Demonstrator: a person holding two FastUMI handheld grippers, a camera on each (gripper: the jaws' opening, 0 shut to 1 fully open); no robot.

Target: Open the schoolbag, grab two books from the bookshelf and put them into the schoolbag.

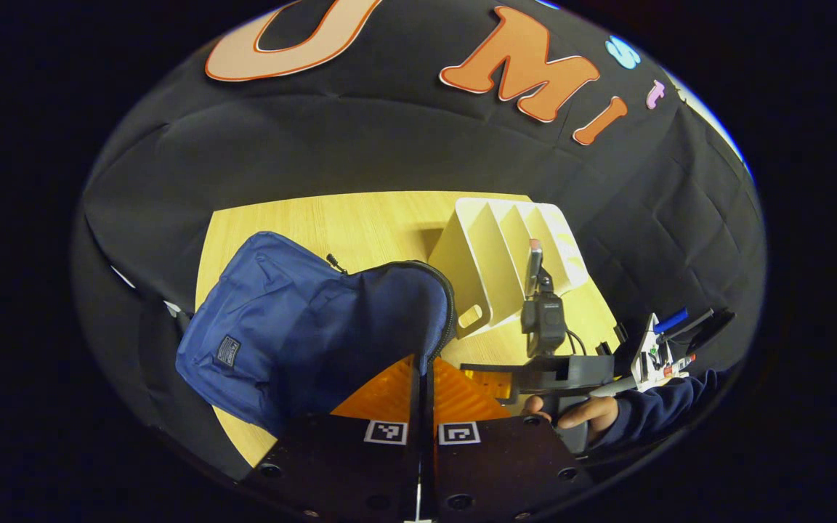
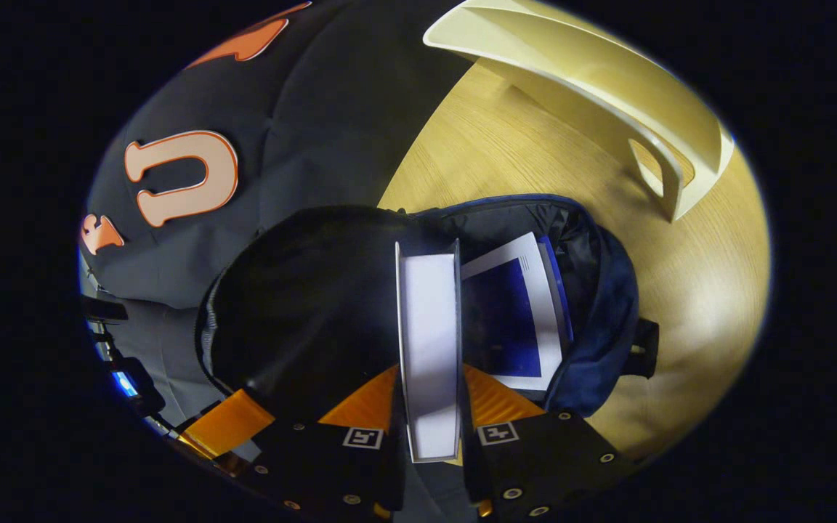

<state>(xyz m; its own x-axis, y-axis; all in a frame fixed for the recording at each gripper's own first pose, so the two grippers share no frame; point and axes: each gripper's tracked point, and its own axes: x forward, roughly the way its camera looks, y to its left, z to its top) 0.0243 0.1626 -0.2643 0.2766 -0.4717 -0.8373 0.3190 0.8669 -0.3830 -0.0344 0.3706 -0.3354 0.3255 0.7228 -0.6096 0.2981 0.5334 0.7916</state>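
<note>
The blue schoolbag (image 1: 288, 327) lies on the wooden table (image 1: 360, 225) with its zipper undone. My left gripper (image 1: 422, 378) is shut on the rim of the bag's opening, at its right end. In the right gripper view the bag (image 2: 607, 305) gapes open, and a blue and white book (image 2: 513, 312) lies inside. My right gripper (image 2: 429, 385) is shut on a second book (image 2: 429, 327), held spine-down with its white page edge facing me, over the opening. That gripper (image 1: 491, 378) also shows beside the bag in the left gripper view. The white bookshelf (image 1: 498, 247) (image 2: 607, 80) stands behind, its slots bare.
A hand (image 1: 593, 414) in a dark blue sleeve holds the right gripper. A small white stand with pens (image 1: 658, 349) sits at the table's right edge. Black cloth walls close in behind the table. Bare wood shows between the bag and the bookshelf (image 2: 506, 152).
</note>
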